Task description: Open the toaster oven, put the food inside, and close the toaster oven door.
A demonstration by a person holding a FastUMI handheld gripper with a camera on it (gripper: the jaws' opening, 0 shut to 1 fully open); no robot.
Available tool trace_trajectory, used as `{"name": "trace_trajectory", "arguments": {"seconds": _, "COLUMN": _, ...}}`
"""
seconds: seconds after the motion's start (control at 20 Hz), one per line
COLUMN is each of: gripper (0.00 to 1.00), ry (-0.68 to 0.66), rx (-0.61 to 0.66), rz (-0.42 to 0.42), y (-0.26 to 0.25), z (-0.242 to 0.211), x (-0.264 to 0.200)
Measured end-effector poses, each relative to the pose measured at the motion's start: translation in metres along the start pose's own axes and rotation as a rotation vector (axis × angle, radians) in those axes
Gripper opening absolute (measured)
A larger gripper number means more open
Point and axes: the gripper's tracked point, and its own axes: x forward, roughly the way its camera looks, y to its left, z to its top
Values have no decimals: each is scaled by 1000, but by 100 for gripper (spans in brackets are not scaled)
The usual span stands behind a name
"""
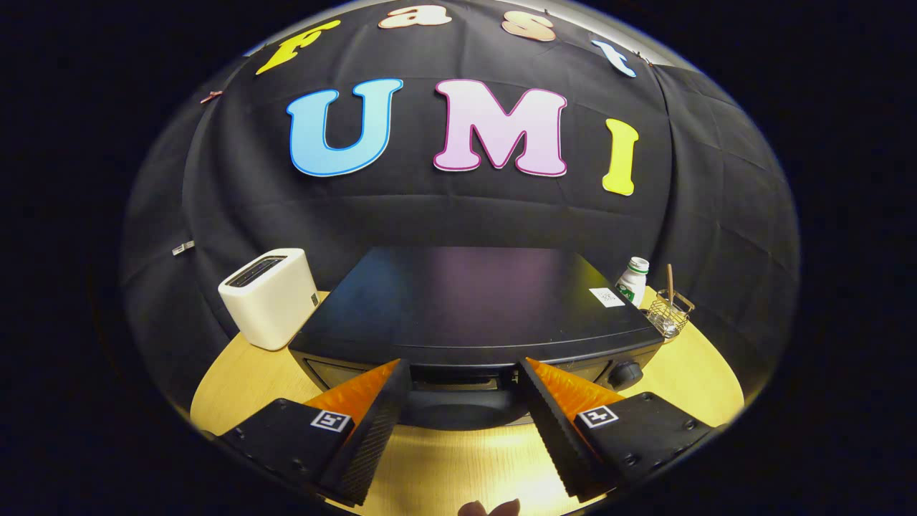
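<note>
Toaster oven [473, 301] front mostly hidden behind fingers [380, 408]; door state unclear; wire basket [670, 315] contents too small.

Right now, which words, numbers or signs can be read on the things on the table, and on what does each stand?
On the toaster oven top, a white sticker: too small to read.
On the bottle, a label: blurred, unreadable.
On the gripper, open before the oven's front, two square markers: black-and-white patterns, no words.
No text is readable.
</note>
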Motion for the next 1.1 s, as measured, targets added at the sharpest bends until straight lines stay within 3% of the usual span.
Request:
{"name": "trace_trajectory", "arguments": {"seconds": 0.8, "gripper": 99, "ry": 74, "rx": 29, "rz": 10, "y": -2, "z": -67, "x": -56}}
{"name": "trace_trajectory", "arguments": {"seconds": 1.1, "gripper": 99, "ry": 136, "rx": -25, "rz": 12, "y": -1, "z": -100, "x": -70}}
